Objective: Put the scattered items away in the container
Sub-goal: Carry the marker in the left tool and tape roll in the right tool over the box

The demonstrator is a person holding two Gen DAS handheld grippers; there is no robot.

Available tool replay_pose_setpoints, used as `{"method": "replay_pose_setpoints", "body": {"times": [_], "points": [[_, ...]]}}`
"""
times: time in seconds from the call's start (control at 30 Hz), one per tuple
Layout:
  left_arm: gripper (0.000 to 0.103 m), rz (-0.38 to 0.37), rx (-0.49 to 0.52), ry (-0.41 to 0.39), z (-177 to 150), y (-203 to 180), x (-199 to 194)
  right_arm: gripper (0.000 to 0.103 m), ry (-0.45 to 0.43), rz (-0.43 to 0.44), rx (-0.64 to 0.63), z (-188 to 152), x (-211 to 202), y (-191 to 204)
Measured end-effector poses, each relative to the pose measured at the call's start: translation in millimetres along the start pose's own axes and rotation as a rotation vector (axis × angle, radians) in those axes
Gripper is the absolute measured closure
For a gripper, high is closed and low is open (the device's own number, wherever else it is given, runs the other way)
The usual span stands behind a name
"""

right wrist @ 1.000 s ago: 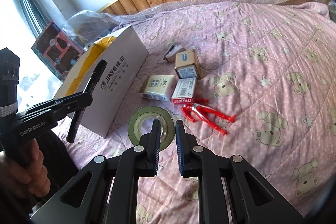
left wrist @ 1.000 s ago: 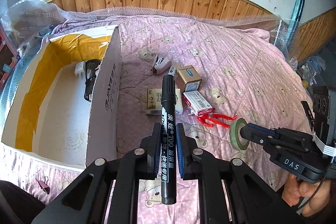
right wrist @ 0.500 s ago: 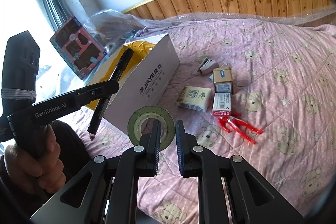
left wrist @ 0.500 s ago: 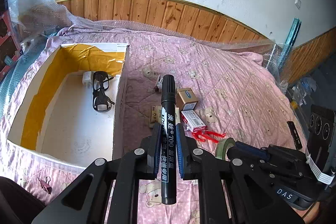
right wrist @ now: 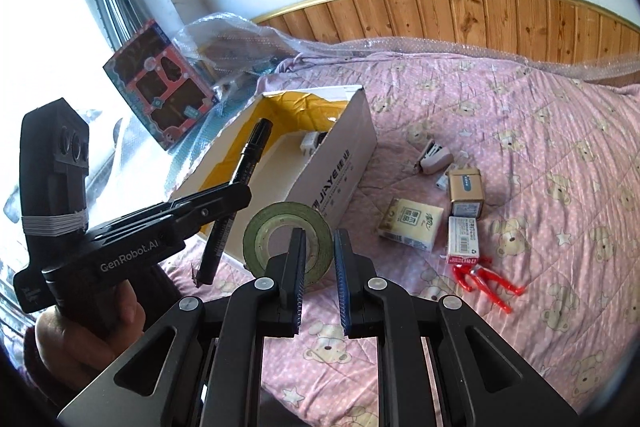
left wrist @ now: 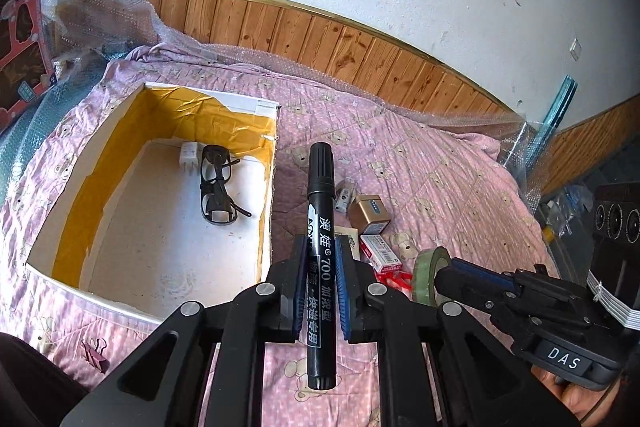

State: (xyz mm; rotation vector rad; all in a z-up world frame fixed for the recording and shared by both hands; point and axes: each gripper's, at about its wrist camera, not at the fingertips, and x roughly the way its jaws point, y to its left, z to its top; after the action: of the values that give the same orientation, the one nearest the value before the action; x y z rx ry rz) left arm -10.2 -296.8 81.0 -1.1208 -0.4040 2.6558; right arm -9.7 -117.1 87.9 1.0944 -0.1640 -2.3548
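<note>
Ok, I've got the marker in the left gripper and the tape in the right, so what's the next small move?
Probably carry the left gripper a little further left, over the open box, then let go. The marker is clamped between its fingers but lines up with the box's right wall, not the inside. The glasses lie at the far end, so the near floor is free. The tape can follow.

Both grippers are black with blue-padded fingers and silver screws. Left gripper reads "GenRobot.AI"; right gripper carries a white "DAS" label.
</note>
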Motion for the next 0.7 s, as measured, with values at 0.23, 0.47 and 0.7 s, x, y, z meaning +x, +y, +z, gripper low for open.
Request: {"method": "replay_pose_setpoints", "body": {"times": [0.23, 0.47, 0.7], "points": [[0.089, -0.004, -0.049, -0.027, 6.4, 25.0, -9.0, 0.088, -0.033, 0.044, -0.027, 15.2, -1.8, 24.5], [0.089, -0.001, -0.087, -0.045, 9.8, 45.5, -14.9, 0.088, -0.093, 0.120, -0.029, 32.6, -6.6, 42.8], [0.089, -0.003, -0.102, -0.069, 14.2, 58.4, -23.9, 0.088, -0.108, 0.156, -0.069, 47.5, -1.0, 64.0]]}}
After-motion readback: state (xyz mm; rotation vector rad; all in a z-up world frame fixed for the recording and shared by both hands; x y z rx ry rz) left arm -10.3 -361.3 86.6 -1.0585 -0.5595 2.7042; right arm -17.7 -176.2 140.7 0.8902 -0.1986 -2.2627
